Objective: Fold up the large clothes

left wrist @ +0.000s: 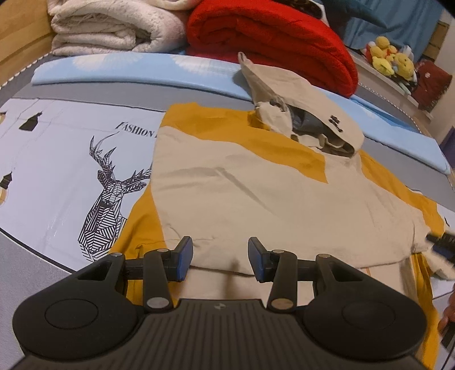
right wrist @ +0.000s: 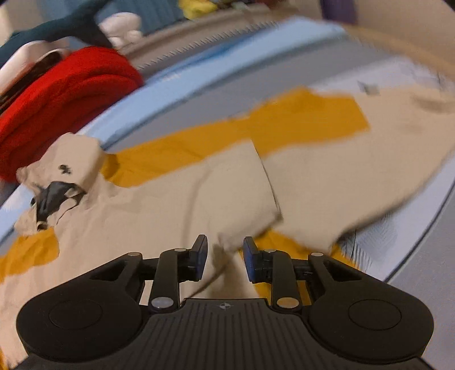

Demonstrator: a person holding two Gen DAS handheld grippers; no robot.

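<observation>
A beige and mustard hooded jacket [left wrist: 256, 187] lies spread on the bed, hood [left wrist: 301, 111] at the far end, one sleeve folded across the body. My left gripper [left wrist: 220, 257] is open and empty, hovering over the jacket's near hem. In the right wrist view the same jacket [right wrist: 176, 193] lies with its hood [right wrist: 65, 176] at the left. My right gripper [right wrist: 224, 256] is open just above a folded beige sleeve [right wrist: 233, 185], whose cuff end lies between the fingers, not clamped. The view is motion-blurred. The right gripper's tip shows at the left view's right edge [left wrist: 443, 240].
The bed sheet [left wrist: 71, 159] has a deer print at the left. A folded red blanket [left wrist: 273, 39] and a cream blanket [left wrist: 113, 25] lie at the far end past a light blue pad [left wrist: 119, 68]. Yellow plush toys [left wrist: 389, 57] sit on a shelf at the far right.
</observation>
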